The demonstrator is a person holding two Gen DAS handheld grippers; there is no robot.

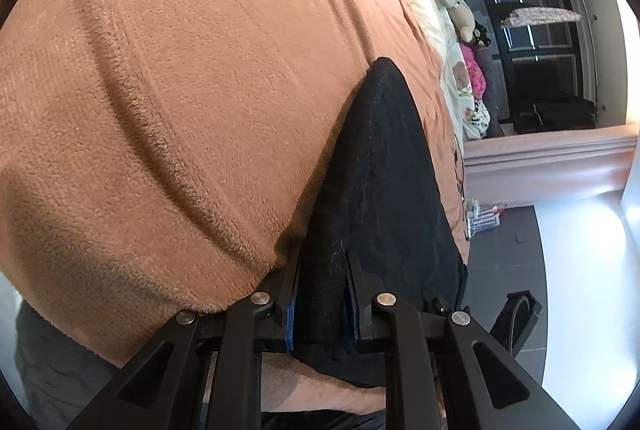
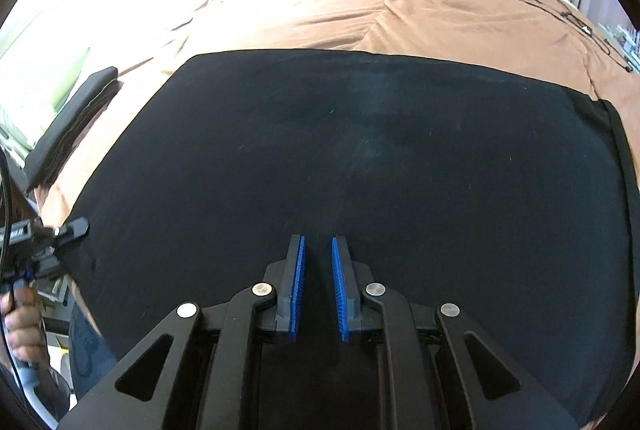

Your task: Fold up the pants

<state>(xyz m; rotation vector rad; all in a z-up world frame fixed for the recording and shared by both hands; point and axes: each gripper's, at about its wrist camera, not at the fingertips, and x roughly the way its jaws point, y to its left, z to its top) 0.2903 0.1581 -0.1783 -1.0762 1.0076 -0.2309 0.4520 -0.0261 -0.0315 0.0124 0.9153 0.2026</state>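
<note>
Two grippers work one pair of black, lint-flecked knit pants (image 2: 360,166), which lies spread flat on a tan fleece blanket (image 1: 180,90) covering the bed. At the left edge of the right wrist view, a hand (image 2: 22,326) holds the left gripper (image 1: 322,294), and the left wrist view shows its blue-padded jaws clamped on a thick fold of the black cloth at the pants' edge. To the right, the right gripper (image 2: 319,282) hovers low over the middle of the pants, its ribbed blue pads (image 2: 298,286) drawn close together with a narrow gap and nothing pinched between them (whether the tips brush the cloth I cannot tell).

The risk I see is lopsidedness: with only one side gripped, any lift would drag the soft fabric askew, and the plush, ridged blanket could catch it and bunch the layers. The left grip may also hold an uneven number of layers, spoiling the crease. Nearly shut jaws on the right would skate over the flat cloth rather than pick it up.
</note>
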